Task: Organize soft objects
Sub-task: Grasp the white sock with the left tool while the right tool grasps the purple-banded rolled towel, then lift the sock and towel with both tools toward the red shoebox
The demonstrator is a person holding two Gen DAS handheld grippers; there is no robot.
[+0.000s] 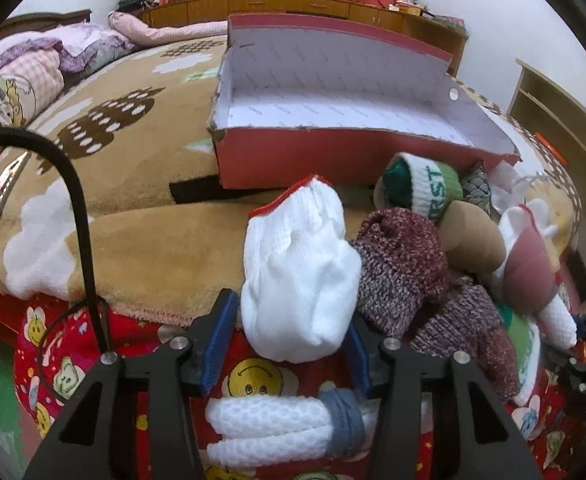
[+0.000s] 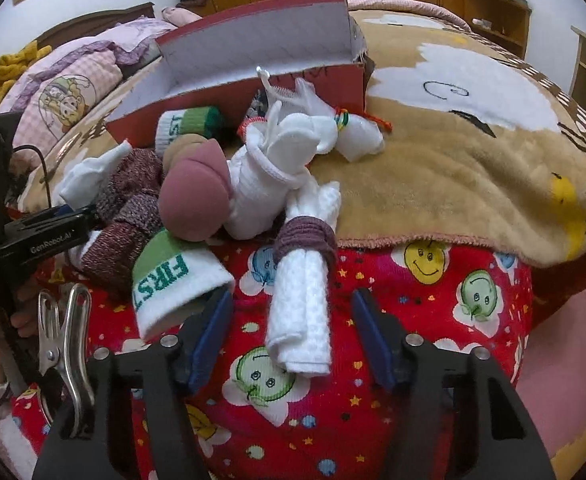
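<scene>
My left gripper is shut on a white sock bundle with red trim, its blue pads against both sides. A white roll with a blue-grey band lies under it on the red smiley quilt. My right gripper stands open around a white rolled sock with a purple band, with a gap on each side. Its left finger brushes a green-and-white "FIRST" sock. Maroon knit socks, a pink sock ball and more white socks lie piled in front of an open red shoebox.
The shoebox sits on a tan blanket covering the bed. Pillows and a pink quilt lie at the far left. Wooden cabinets line the back wall, and a shelf stands on the right. A metal clip hangs beside my right gripper.
</scene>
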